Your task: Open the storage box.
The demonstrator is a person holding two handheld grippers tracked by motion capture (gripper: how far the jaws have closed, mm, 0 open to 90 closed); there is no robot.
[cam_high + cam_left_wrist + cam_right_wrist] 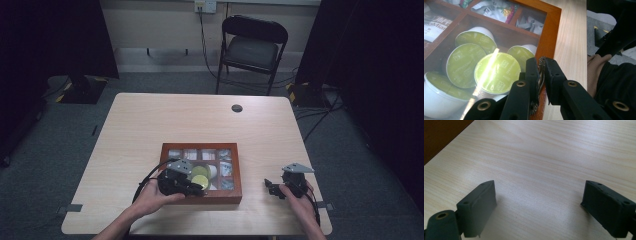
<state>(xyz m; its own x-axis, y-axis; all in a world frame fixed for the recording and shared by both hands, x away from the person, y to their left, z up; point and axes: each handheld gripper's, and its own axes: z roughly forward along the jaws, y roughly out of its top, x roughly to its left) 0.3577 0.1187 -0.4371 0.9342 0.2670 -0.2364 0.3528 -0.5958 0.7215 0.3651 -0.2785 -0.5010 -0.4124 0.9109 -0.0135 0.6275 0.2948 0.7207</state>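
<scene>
While the left gripper pinches the box's lid pull (fingers nearly together), right gripper waits spread over the desk.

Left gripper at seven o'clock, jaws nearly together, pinching a small metal latch, left hand cupping it from behind, right gripper at five o'clock, jaws spread wide, held low.
</scene>
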